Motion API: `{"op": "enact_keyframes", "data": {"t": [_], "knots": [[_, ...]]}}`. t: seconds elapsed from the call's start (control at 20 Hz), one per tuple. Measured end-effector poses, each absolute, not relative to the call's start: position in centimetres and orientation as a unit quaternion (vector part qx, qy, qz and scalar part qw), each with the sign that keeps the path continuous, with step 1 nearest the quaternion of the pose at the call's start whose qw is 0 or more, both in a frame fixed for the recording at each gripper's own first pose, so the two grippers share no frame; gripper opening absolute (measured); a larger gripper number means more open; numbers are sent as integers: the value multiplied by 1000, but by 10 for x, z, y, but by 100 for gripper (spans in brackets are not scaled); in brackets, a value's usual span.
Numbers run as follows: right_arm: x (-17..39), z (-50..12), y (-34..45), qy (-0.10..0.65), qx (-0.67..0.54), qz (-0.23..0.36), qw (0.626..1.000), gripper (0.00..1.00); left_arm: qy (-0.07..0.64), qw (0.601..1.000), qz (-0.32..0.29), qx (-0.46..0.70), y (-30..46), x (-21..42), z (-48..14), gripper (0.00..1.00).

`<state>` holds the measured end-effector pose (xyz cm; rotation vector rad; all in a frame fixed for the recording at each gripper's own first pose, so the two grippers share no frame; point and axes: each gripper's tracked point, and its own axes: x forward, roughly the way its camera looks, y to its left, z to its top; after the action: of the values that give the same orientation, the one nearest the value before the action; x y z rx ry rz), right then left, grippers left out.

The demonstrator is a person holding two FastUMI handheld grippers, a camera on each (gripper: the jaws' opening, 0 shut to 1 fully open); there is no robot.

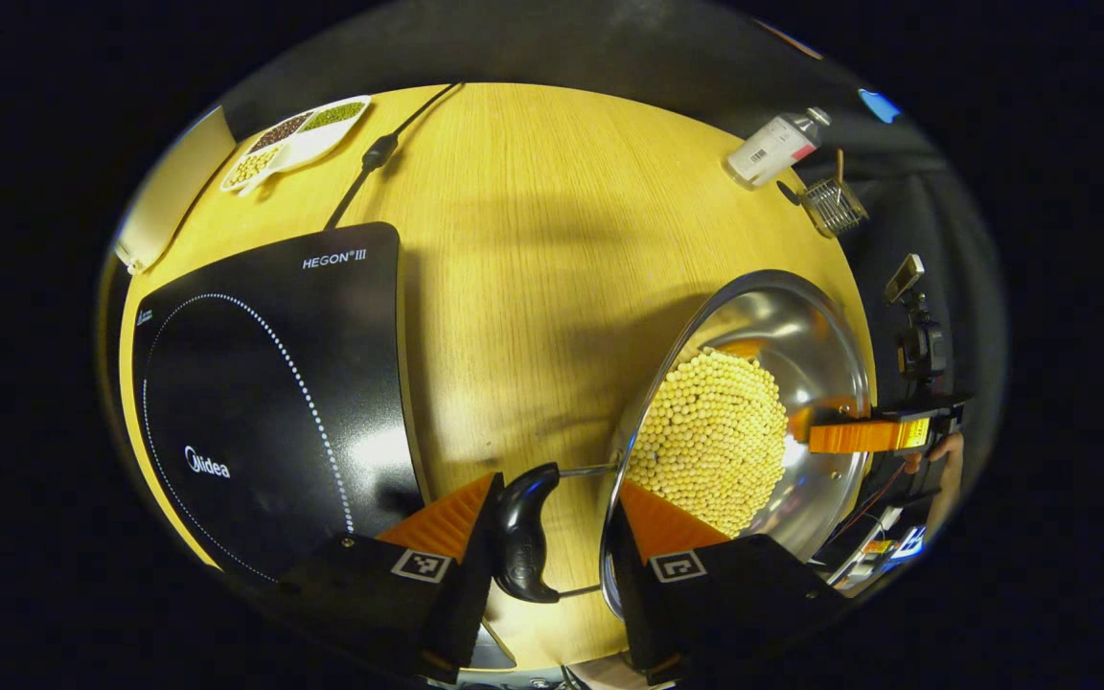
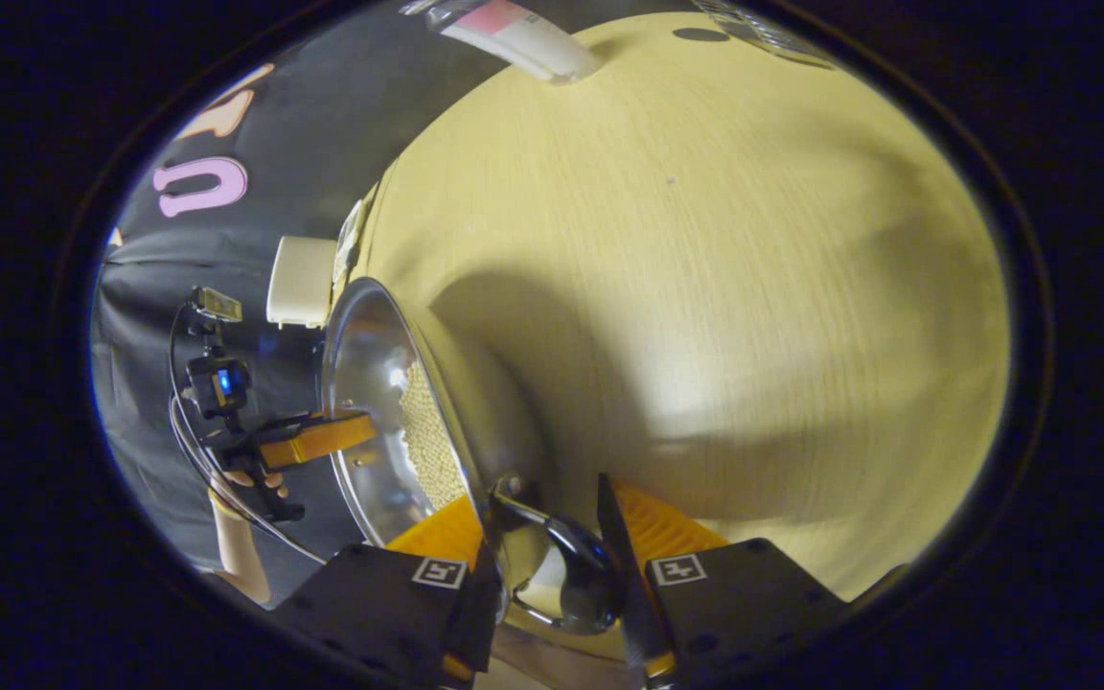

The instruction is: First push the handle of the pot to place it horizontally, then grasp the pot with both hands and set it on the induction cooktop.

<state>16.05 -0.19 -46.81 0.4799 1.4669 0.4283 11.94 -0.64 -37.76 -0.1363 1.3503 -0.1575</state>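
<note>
A steel pot [image 1: 801,335] holding pale yellow beans [image 1: 710,441] is at the right of the wooden table [image 1: 533,240], right of the black induction cooktop [image 1: 264,383]. My left gripper [image 1: 557,479] is shut on the pot's near black handle [image 1: 523,537], with one finger inside the rim and one outside the handle. In the right gripper view, my right gripper [image 2: 538,494] grips the opposite black handle [image 2: 581,575] the same way. Each gripper shows across the pot in the other's view [image 1: 859,436] [image 2: 322,436]. The pot [image 2: 370,383] casts a wide shadow on the table.
A white divided dish [image 1: 298,139] of beans and the cooktop's cable [image 1: 379,153] lie at the far left. A bottle [image 1: 777,144] lies on its side near a small wire basket [image 1: 835,206] at the far right. A white box [image 2: 301,268] stands behind the pot.
</note>
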Motion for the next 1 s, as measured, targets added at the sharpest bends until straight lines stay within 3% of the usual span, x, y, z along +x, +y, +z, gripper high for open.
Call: {"op": "enact_keyframes", "data": {"t": [0.05,0.15,0.2,0.25,0.3,0.45,0.5,0.7,0.75,0.8,0.85,0.95,1.0], "knots": [[162,-468,-2,655,218,191,698,60,624,776,-71,-63,-6,119,-378,61],[163,-467,-3,656,218,187,698,60,631,770,-65,-67,-7,114,-378,59],[161,-467,-3,658,216,187,697,49,632,769,-61,-70,-8,113,-378,59],[160,-468,-4,659,212,189,696,55,634,768,-56,-73,-8,111,-379,59],[158,-467,-5,662,208,190,695,49,637,766,-52,-76,-10,108,-377,58],[155,-457,-6,657,209,199,697,50,629,772,-54,-78,-15,99,-361,57],[146,-446,-10,658,210,201,695,55,628,772,-54,-77,-16,95,-355,57],[124,-432,-7,673,206,205,681,55,636,766,-43,-79,-15,73,-336,57],[120,-429,-5,674,199,207,681,49,636,766,-41,-79,-14,68,-332,57],[116,-426,-3,674,193,210,682,49,636,766,-40,-79,-12,63,-327,57],[113,-423,-1,674,187,213,682,55,636,767,-38,-79,-10,58,-323,57],[104,-417,7,675,181,220,680,55,635,767,-34,-81,-3,48,-315,57],[100,-414,11,676,180,222,680,50,634,768,-32,-82,1,44,-312,57]]}}
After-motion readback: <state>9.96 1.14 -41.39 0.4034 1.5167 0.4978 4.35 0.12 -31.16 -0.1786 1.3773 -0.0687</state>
